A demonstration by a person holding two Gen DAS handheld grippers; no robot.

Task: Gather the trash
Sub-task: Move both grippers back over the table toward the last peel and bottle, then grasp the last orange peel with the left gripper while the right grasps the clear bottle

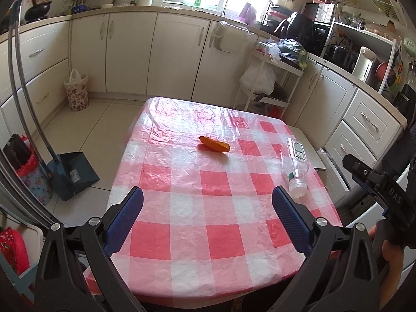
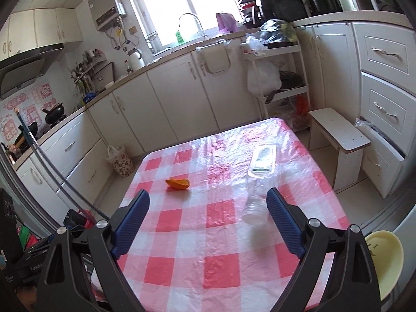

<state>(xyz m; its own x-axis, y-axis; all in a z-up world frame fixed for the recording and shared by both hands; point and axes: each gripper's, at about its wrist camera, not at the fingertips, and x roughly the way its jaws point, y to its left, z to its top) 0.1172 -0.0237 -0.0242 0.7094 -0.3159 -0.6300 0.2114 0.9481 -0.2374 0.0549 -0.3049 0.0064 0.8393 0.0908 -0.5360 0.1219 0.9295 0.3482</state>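
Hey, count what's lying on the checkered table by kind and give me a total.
Orange peel: 1
Clear plastic bottle, lying on its side: 1
Total: 2 on the tablecloth

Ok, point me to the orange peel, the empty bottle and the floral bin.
orange peel (image 1: 214, 143), left wrist view, middle of the peel.
empty bottle (image 2: 256, 208), right wrist view, clear body near the mouth.
floral bin (image 1: 77, 96), left wrist view, patterned side wall.
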